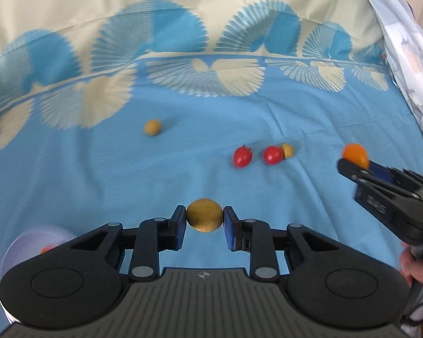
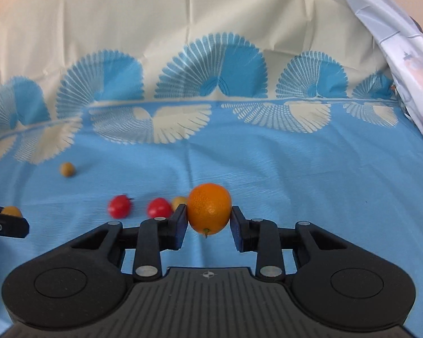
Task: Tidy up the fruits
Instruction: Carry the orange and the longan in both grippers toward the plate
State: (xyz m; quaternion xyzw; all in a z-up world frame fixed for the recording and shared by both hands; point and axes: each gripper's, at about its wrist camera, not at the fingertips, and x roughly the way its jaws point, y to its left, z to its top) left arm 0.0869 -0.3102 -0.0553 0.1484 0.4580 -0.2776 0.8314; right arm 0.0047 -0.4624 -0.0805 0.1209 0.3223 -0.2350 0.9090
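My left gripper (image 1: 204, 219) is shut on a tan round fruit (image 1: 204, 219), held above the blue cloth. My right gripper (image 2: 209, 215) is shut on a small orange fruit (image 2: 209, 208); it also shows at the right of the left wrist view (image 1: 356, 155). On the cloth lie two red cherry tomatoes (image 1: 242, 156) (image 1: 273, 155), with a tan fruit (image 1: 287, 150) touching the right one, and another tan fruit (image 1: 152, 127) farther left. The same tomatoes (image 2: 119, 206) (image 2: 158, 208) and the far tan fruit (image 2: 67, 169) show in the right wrist view.
A pale lilac bowl (image 1: 22, 246) with something orange inside sits at the lower left, partly hidden by my left gripper. A blue and cream patterned cloth (image 1: 98, 174) covers the surface. Crumpled white fabric (image 1: 409, 56) rises at the right edge.
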